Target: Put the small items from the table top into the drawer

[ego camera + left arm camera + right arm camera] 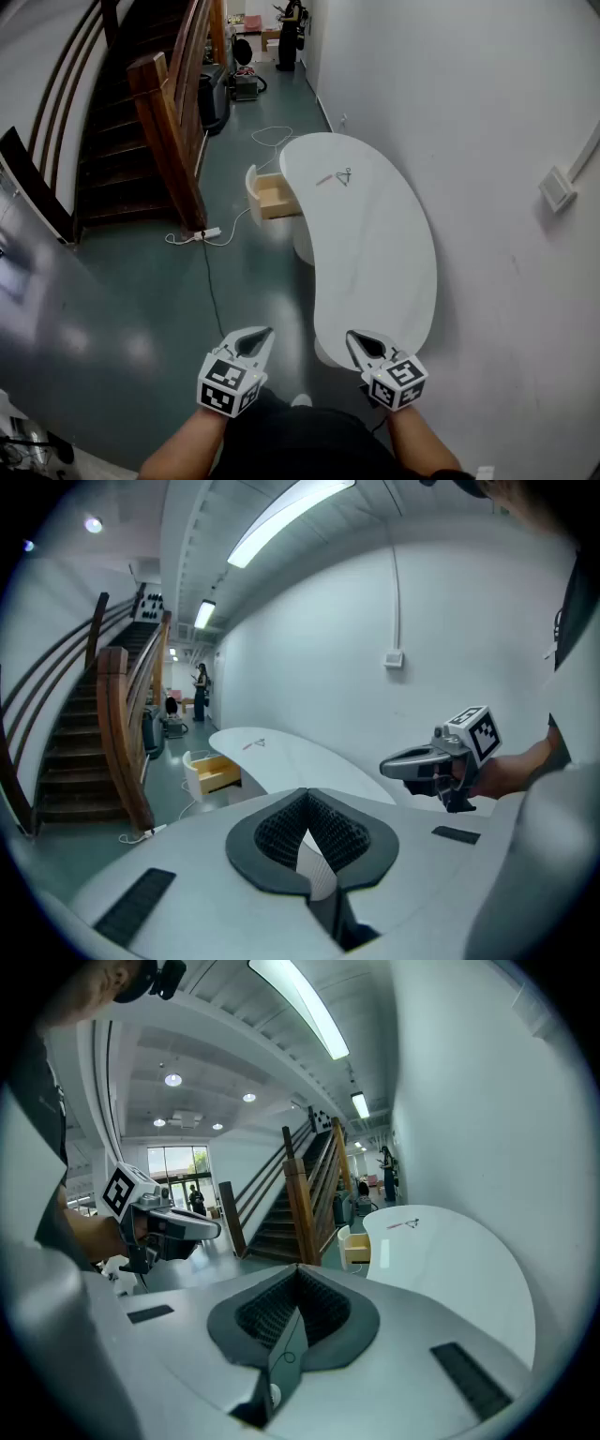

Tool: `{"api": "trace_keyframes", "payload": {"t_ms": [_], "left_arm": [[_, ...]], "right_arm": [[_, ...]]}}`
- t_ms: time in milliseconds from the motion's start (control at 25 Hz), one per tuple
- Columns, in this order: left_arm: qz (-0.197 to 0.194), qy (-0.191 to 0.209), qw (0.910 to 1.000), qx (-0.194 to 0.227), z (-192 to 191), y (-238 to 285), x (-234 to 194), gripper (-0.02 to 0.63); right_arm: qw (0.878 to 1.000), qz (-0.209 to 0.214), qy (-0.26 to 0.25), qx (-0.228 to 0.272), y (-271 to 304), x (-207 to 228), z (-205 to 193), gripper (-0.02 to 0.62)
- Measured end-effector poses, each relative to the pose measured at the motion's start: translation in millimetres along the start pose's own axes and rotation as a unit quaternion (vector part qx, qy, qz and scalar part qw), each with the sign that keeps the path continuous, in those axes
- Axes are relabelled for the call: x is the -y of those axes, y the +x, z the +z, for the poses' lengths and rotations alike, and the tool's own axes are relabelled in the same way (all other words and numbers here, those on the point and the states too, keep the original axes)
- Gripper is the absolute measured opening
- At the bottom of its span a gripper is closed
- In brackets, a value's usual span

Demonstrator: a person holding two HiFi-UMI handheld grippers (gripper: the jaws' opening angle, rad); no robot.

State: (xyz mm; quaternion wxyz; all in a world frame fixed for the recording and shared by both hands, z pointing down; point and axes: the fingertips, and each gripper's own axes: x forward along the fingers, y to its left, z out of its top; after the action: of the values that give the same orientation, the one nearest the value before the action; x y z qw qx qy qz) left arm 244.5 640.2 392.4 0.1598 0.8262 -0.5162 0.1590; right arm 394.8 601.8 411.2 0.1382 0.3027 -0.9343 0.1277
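Both claws are clenched with nothing in them. In their own views the ribbed black pads are pressed together, left claw [307,829] and right claw [294,1309]. From the head camera they hang side by side, left claw [256,339] and right claw [362,341], low over the near end of the white kidney-shaped worktop [375,253], well apart from anything on it.

The small stuff is way down at the far end of the worktop: a thin pinkish stick-like item [323,179] and, just beside it, a little dark wire triangle [345,175]. Too small to tell what they really are. The white drawer with the pale wooden inside [275,197] is pulled out on the left side of the worktop, near those two items, and I can't see anything in it.

Off to the left there's a brown wooden staircase [141,141] and a white power strip with its cable [208,232] on the teal floor [141,300]. A person [291,21] stands far down the corridor.
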Motion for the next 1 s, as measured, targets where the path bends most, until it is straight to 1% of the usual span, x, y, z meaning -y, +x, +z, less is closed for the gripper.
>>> {"api": "trace_keyframes", "payload": {"t_ms": [200, 440, 560, 640, 680, 760, 1000], "left_arm": [[0.001, -0.003, 1.0, -0.001, -3.0, 0.1, 2.1, 0.014], [0.004, -0.004, 1.0, 0.005, 0.4, 2.0, 1.6, 0.014], [-0.004, -0.028, 0.9996, 0.001, -3.6, 3.1, 3.8, 0.014], [-0.009, -0.047, 0.9988, 0.0, -7.7, 4.1, 3.8, 0.014], [-0.009, -0.051, 0.9986, -0.001, -9.6, 4.9, 3.8, 0.014], [-0.006, -0.051, 0.9987, -0.004, -12.4, 6.8, 4.7, 0.014], [-0.002, -0.051, 0.9986, -0.01, -15.3, 9.8, 0.3, 0.014]], "right_arm": [[1.0, 0.001, 0.0, -0.002, -1.5, 1.3, -3.7, -0.002], [1.0, 0.011, 0.003, 0.005, 0.1, -4.0, -0.9, -0.002], [1.0, 0.025, -0.003, 0.008, 2.0, -11.6, -0.4, -0.002], [1.0, 0.023, -0.015, 0.001, 4.6, -14.2, -3.3, -0.002], [1.0, 0.021, -0.021, -0.003, 5.7, -14.4, -5.4, -0.002], [0.999, 0.02, -0.025, -0.007, 6.4, -13.4, -9.8, -0.002], [1.0, 0.023, -0.012, -0.012, 10.1, -9.2, -14.3, -0.002]]}}
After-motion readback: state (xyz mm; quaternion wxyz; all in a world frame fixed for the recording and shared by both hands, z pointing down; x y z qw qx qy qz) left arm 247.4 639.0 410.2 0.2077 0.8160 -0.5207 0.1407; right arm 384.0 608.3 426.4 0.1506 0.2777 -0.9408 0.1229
